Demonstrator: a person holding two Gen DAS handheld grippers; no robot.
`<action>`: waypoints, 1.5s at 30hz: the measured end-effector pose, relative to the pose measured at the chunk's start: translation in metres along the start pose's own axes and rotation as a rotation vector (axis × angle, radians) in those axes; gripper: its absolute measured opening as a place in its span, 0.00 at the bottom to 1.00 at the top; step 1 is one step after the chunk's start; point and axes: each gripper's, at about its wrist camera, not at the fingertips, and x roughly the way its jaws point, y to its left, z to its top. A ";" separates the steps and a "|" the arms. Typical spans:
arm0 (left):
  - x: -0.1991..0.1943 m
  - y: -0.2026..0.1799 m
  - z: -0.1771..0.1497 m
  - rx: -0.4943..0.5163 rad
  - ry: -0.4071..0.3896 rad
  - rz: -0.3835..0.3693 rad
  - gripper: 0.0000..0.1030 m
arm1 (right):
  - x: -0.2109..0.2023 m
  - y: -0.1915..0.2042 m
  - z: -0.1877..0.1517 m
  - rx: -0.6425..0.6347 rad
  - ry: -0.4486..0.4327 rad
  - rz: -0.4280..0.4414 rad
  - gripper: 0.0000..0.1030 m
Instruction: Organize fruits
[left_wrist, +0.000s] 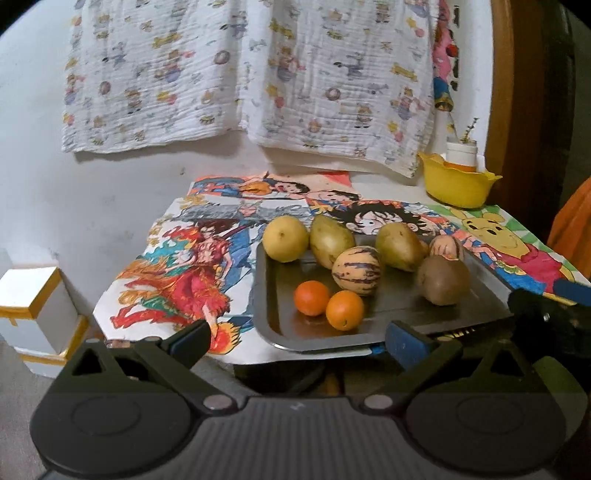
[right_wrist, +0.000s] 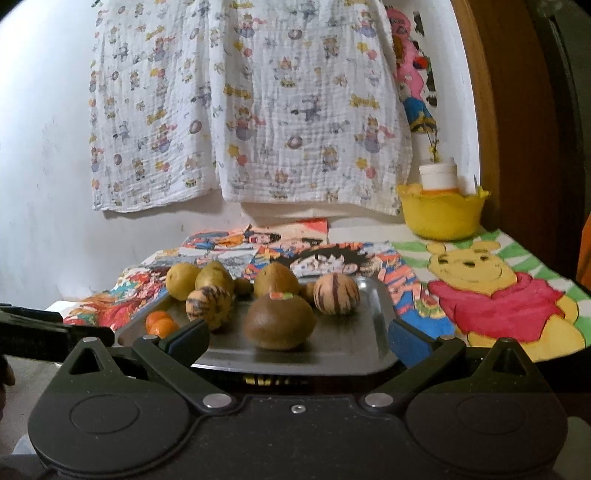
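A dark metal tray (left_wrist: 480, 295) (right_wrist: 373, 332) holds several fruits: two small oranges (left_wrist: 328, 302) (right_wrist: 160, 323), a striped pepino melon (left_wrist: 356, 270) (right_wrist: 207, 304), a second striped one (right_wrist: 336, 293), a brown kiwi (left_wrist: 443, 280) (right_wrist: 279, 323), yellow-green pears (left_wrist: 330, 240) (right_wrist: 275, 280) and a round yellow fruit (left_wrist: 286, 238) (right_wrist: 181, 280). My left gripper (left_wrist: 299, 341) is open and empty, just short of the tray's near edge. My right gripper (right_wrist: 299, 341) is open and empty at the tray's near edge, facing the kiwi. Its dark body shows in the left wrist view (left_wrist: 546, 314).
A yellow bowl (left_wrist: 456, 182) (right_wrist: 441, 212) with a white jar stands at the back right. Cartoon drawings (left_wrist: 207, 266) (right_wrist: 498, 295) cover the table. A patterned cloth (left_wrist: 240, 74) hangs on the wall. White boxes (left_wrist: 33, 314) stand left of the table.
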 end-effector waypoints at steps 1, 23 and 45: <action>0.001 0.001 -0.001 -0.002 0.008 0.006 0.99 | 0.001 -0.001 -0.001 0.009 0.012 0.004 0.99; 0.000 -0.001 -0.005 0.015 0.040 0.031 0.99 | 0.007 0.008 -0.007 -0.052 0.067 0.031 0.99; 0.001 -0.001 -0.006 0.016 0.042 0.030 1.00 | 0.007 0.012 -0.007 -0.091 0.069 0.029 0.99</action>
